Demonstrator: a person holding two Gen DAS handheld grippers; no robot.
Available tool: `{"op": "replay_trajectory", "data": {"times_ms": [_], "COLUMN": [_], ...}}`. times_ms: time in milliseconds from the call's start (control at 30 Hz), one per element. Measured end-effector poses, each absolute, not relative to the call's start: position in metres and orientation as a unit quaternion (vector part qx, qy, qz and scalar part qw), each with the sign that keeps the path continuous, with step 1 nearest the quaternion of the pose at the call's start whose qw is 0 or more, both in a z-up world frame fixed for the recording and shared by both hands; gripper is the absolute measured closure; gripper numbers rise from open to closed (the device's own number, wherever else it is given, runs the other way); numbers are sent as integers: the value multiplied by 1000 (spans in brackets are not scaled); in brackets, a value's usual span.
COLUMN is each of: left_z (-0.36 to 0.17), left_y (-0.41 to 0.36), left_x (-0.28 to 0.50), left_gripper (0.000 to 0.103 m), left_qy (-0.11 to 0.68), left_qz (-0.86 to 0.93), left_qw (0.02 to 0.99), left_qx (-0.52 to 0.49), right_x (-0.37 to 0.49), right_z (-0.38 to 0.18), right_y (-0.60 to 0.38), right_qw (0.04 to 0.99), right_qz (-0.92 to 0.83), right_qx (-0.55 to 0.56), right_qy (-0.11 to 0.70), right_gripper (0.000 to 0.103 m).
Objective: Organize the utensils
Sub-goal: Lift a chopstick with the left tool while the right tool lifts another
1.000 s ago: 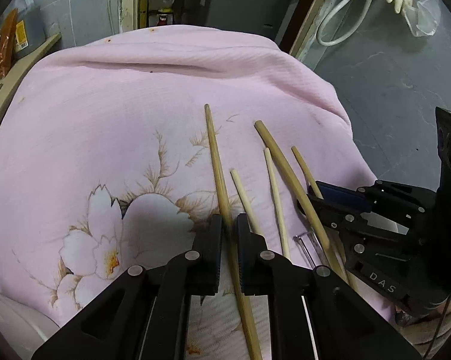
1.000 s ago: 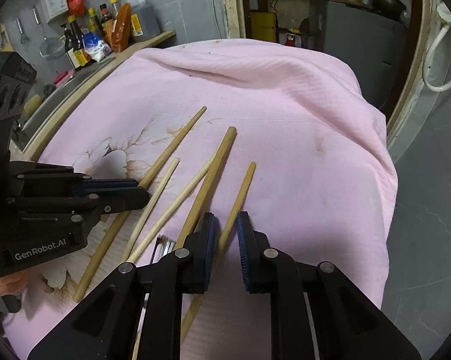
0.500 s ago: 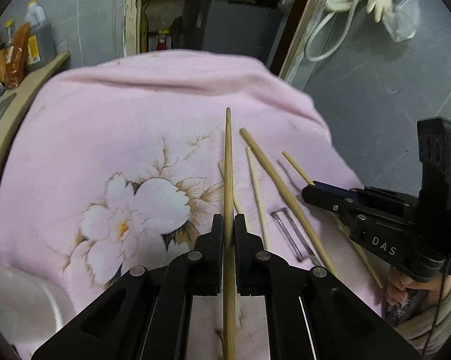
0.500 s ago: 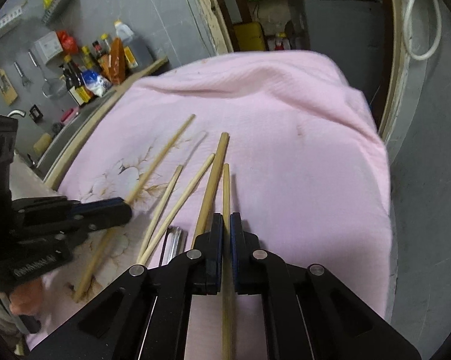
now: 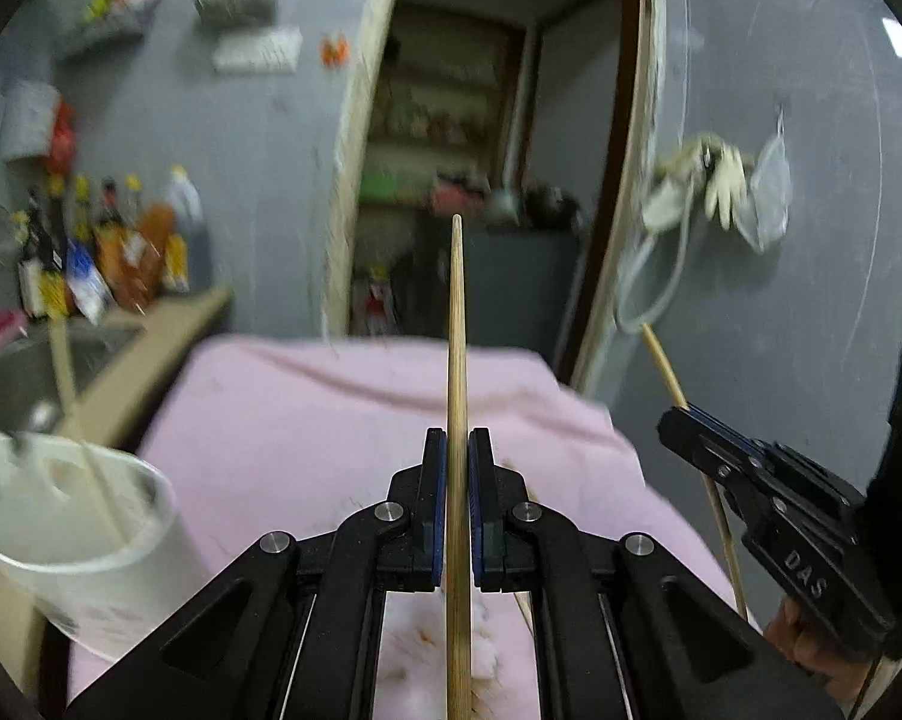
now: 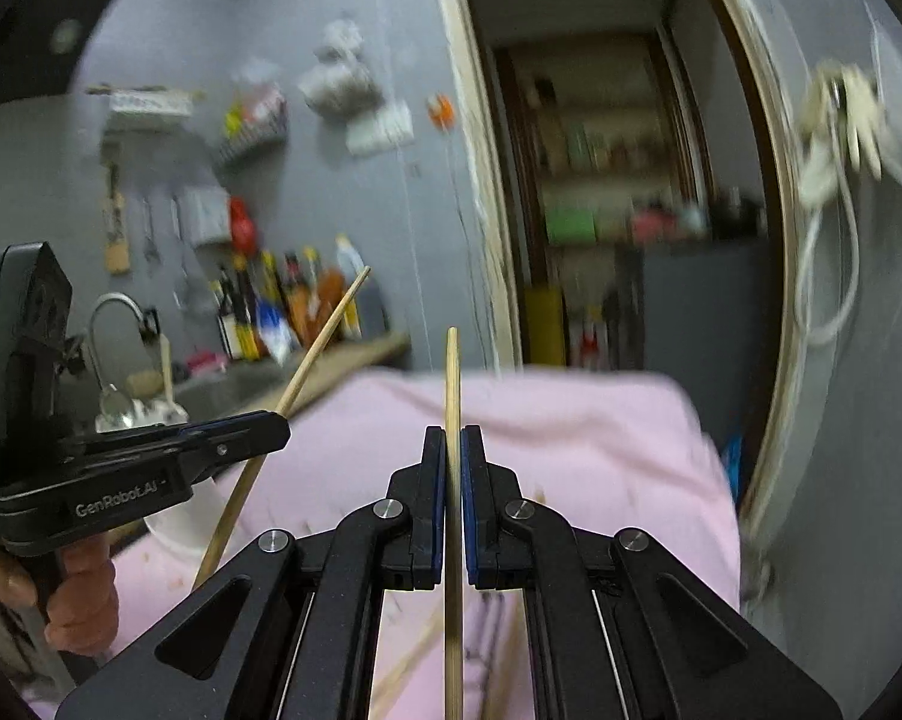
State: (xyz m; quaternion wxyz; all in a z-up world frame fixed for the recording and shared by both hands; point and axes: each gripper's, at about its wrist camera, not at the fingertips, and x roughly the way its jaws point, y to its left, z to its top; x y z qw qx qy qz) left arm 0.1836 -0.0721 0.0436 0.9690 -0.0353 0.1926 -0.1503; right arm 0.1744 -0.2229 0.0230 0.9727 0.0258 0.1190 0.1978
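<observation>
My left gripper [image 5: 457, 450] is shut on a long wooden chopstick [image 5: 457, 324] and holds it lifted, pointing forward above the pink cloth [image 5: 330, 420]. My right gripper [image 6: 452, 450] is shut on a thinner wooden chopstick [image 6: 452, 372], also lifted. Each gripper shows in the other's view: the right one [image 5: 679, 420] with its chopstick [image 5: 664, 366], the left one [image 6: 273, 426] with its chopstick [image 6: 318, 342]. A white holder cup [image 5: 84, 534] with sticks in it stands at the left. Other chopsticks lie blurred on the cloth below the right gripper.
A sink with a tap [image 6: 111, 306] and a counter with sauce bottles [image 6: 288, 300] lie to the left. A doorway with shelves [image 6: 619, 180] is behind the table. A hose and gloves [image 5: 715, 180] hang on the right wall.
Both grippers have lifted and tilted up with their chopsticks, away from the cloth. The cup has come into the left wrist view.
</observation>
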Motion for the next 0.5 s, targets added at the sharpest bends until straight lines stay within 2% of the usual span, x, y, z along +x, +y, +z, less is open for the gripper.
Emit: {"op": "replay_trajectory", "data": {"times_ms": [200,500], "left_z": [76,118], "left_y": [-44,21], "left_x": [159,133], "left_gripper": [99,98], "left_qy": [119,34], "left_qz": [-112,-56], "left_qw": [985,995], "left_qx": [-48,-70], "right_x": [155,168], "right_z": [52,85], "right_y": [-196,-138], "right_qw": [970,937], "right_qz": [243,336], "right_qx": [23,75], "right_qy": [15,-54], "right_gripper": [100,100]}}
